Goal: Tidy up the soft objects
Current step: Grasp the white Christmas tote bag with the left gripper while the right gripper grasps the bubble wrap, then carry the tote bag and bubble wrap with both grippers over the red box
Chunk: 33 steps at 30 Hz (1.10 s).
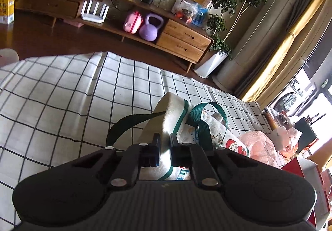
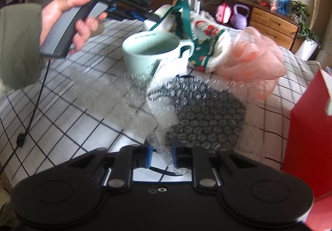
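A white tablecloth with a dark grid (image 1: 62,90) is faced by a wooden media cabinet (image 1: 182,42) at twelve o'clock. The cream canvas tote bag with green straps (image 1: 172,119) is pinched by the left gripper (image 1: 164,144); the clear bubble wrap sheet (image 2: 207,114) is clamped by the right gripper (image 2: 161,152), both angled downward.

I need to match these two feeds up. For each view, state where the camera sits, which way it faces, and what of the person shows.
Left wrist: on the left gripper, looking down along its fingers, which are shut on the canvas tote bag; no hand shows.
Right wrist: on the right gripper, shut on bubble wrap, facing the mug; the left hand shows.
Shared: tote, pink mesh pouf, checked cloth, purple kettlebell.
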Available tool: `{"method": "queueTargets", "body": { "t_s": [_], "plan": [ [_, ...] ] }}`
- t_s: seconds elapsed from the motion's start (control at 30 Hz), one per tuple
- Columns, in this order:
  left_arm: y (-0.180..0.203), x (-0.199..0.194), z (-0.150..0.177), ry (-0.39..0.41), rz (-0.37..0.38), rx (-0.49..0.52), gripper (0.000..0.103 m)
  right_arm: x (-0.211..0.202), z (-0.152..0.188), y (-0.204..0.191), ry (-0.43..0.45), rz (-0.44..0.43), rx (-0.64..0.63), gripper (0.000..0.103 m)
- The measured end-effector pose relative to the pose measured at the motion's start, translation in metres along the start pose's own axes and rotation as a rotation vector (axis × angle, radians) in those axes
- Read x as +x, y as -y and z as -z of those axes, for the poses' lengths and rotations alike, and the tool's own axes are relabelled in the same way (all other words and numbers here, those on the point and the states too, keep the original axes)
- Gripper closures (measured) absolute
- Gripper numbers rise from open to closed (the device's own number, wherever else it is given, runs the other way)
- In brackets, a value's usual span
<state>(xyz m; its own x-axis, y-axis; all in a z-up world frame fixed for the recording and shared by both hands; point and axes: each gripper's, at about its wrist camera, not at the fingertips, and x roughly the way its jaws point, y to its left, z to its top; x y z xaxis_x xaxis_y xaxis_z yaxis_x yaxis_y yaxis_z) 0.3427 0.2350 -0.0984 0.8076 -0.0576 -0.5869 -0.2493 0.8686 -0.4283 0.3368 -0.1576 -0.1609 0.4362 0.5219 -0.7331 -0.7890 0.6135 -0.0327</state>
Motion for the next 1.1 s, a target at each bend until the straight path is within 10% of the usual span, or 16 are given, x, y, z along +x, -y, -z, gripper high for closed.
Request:
{"method": "queueTargets", "body": {
  "t_s": [1.1],
  "plan": [
    [0.064,-0.166,-0.021,0.242,-0.146,0.133,0.101,-0.186,0.035,0.107,0.381,0.031,0.472,0.102]
  ]
}}
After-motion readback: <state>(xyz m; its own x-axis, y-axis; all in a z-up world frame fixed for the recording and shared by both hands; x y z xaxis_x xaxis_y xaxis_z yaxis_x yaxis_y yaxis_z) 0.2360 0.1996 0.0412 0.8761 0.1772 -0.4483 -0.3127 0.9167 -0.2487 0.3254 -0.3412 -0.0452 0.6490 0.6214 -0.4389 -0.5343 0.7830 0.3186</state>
